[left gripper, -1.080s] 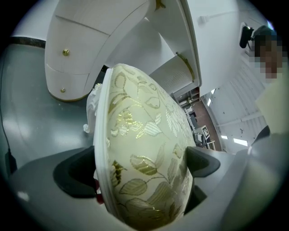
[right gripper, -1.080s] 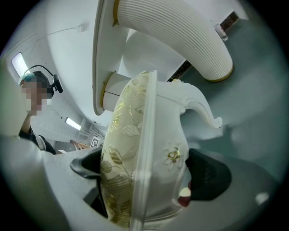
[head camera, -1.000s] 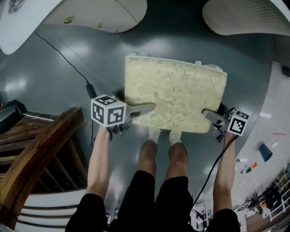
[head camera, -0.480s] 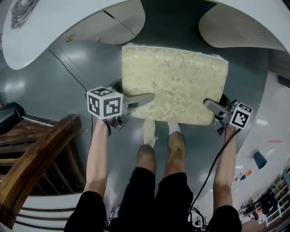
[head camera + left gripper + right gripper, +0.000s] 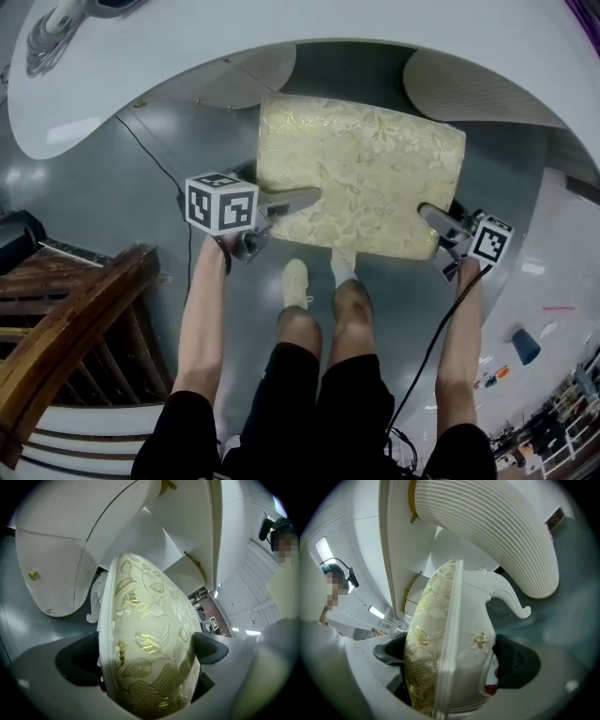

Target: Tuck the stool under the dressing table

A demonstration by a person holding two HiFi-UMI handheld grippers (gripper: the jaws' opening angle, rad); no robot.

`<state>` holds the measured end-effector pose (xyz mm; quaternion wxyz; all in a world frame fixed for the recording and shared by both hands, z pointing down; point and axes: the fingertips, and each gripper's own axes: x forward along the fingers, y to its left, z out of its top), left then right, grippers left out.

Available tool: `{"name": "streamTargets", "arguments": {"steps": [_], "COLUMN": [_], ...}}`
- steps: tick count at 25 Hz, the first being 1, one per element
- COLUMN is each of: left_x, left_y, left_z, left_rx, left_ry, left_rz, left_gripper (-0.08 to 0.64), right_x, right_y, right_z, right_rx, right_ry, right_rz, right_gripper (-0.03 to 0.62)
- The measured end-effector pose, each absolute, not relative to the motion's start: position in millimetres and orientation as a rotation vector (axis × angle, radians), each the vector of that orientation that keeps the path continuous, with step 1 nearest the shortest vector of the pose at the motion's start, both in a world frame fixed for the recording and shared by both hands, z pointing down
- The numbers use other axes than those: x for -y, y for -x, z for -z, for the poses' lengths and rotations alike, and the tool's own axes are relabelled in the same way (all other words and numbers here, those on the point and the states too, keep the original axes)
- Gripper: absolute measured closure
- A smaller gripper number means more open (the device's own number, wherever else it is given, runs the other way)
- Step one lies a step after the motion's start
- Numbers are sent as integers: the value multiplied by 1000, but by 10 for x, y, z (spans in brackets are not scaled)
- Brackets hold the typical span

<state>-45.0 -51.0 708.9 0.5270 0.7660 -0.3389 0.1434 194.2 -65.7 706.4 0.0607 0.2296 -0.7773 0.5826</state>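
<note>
The stool [image 5: 361,173] has a cream cushion with a gold leaf pattern and a white frame; it sits just in front of the white dressing table [image 5: 309,28], its far edge at the tabletop's curved rim. My left gripper [image 5: 281,208] is shut on the stool's left near corner, cushion [image 5: 150,644] filling its jaws. My right gripper [image 5: 441,228] is shut on the right near corner, clamping cushion and white frame [image 5: 473,634]. A carved white leg [image 5: 511,597] shows in the right gripper view.
The dressing table's ribbed drawer units [image 5: 487,89] [image 5: 239,80] flank the knee gap. A wooden chair back [image 5: 75,319] stands at the near left. A black cable [image 5: 155,159] runs over the grey floor. The person's feet [image 5: 314,277] are just behind the stool.
The stool has moved forward toward the dressing table with both grippers on it. The tabletop now spans the top of the head view, and the person has stepped forward.
</note>
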Motion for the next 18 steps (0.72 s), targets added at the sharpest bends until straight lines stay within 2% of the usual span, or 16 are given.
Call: {"name": "streamTargets", "arguments": {"steps": [18], "left_x": [548], "left_y": [465], "left_z": [-6987], "left_rx": [857], "left_ry": [-1894], "left_rz": [-339], "left_gripper": [-49], "right_x": [667], "right_y": [-1936], "right_z": [-7005], "right_rx": [2432], "right_ry": [-712], "right_rz": [-1722], "right_gripper": [6]}}
